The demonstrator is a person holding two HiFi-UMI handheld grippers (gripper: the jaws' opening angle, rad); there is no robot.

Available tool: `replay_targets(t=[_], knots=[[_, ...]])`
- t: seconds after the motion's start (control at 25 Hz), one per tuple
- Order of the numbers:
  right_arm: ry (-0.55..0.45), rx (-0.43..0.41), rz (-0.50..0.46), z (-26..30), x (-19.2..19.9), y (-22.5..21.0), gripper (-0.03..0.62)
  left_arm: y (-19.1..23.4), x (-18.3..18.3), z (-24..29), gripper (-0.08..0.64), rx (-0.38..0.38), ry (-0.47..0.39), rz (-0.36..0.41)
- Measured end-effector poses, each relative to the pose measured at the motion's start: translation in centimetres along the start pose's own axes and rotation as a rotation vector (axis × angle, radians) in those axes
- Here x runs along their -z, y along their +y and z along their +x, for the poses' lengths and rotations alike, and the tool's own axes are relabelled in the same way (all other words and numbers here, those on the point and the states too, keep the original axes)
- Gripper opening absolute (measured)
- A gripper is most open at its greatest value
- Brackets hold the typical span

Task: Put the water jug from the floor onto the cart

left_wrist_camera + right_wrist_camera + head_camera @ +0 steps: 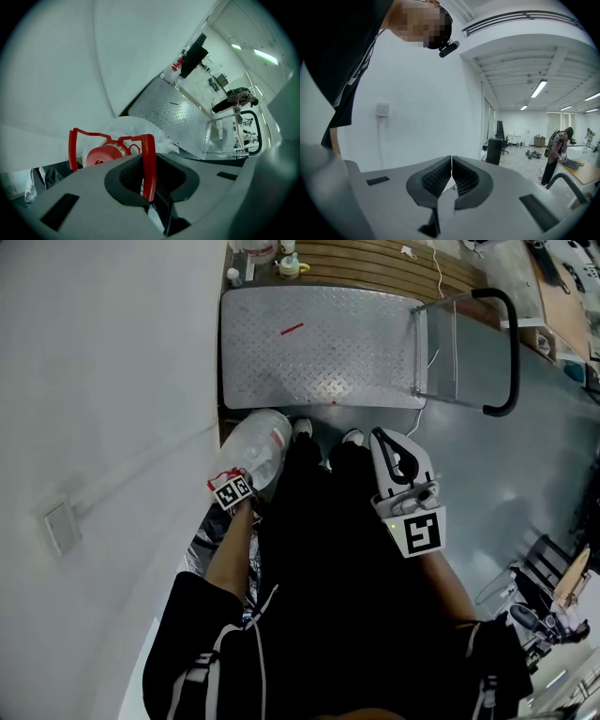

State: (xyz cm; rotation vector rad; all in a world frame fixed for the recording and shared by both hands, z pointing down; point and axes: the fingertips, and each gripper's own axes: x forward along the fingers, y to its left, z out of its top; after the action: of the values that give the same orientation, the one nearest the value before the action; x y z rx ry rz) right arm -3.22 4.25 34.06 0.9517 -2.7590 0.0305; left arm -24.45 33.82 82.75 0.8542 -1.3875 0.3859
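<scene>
Right hand-held gripper (451,161), nearest, pressed together empty; left hand-held gripper (148,190) pinches clear plastic water jug (258,442) by its red handle (149,159), steel checker-plate cart (319,343) at twelve o'clock.

Black short-sleeved top (356,615), white-striped sleeves (202,667), white shoes (302,428), grey tongs (451,160) with black ribbed pads (438,177)

Bright ceiling-strip light; fisheye gripper views, dark vignetted corners.

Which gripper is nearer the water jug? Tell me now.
Left. The left gripper is shut on the red handle of the water jug. The right gripper, shut and empty, is off to its right, past the person's legs.
</scene>
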Motion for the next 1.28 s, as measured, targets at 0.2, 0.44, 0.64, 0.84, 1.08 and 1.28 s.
replay_targets(t=[0.2, 0.44, 0.64, 0.84, 1.08, 1.28], knots=[[-0.033, 0.099, 0.055, -1.1, -0.3, -3.0, 0.018, -2.7, -0.6, -1.2, 0.071, 0.020, 0.040, 0.100], [-0.011, 0.167, 0.103, -2.0, 1.0, -4.8, 0.018, -5.3, -1.6, -3.0, 0.071, 0.023, 0.022, 0.236], [-0.026, 0.198, 0.092, -2.2, 0.5, -4.6, 0.018, -7.2, -2.7, -5.8, 0.071, 0.029, -0.049, 0.328], [-0.036, 0.221, 0.083, -2.2, 0.0, -6.1, 0.018, -9.6, -4.3, -7.2, 0.071, 0.063, -0.109, 0.334], [-0.045, 0.207, 0.097, -2.2, 0.3, -7.2, 0.018, -12.6, -6.4, -7.6, 0.071, 0.093, -0.138, 0.269], [-0.052, 0.218, 0.127, -1.7, 1.1, -10.2, 0.018, -16.2, -9.3, -7.9, 0.071, 0.099, -0.172, 0.332]])
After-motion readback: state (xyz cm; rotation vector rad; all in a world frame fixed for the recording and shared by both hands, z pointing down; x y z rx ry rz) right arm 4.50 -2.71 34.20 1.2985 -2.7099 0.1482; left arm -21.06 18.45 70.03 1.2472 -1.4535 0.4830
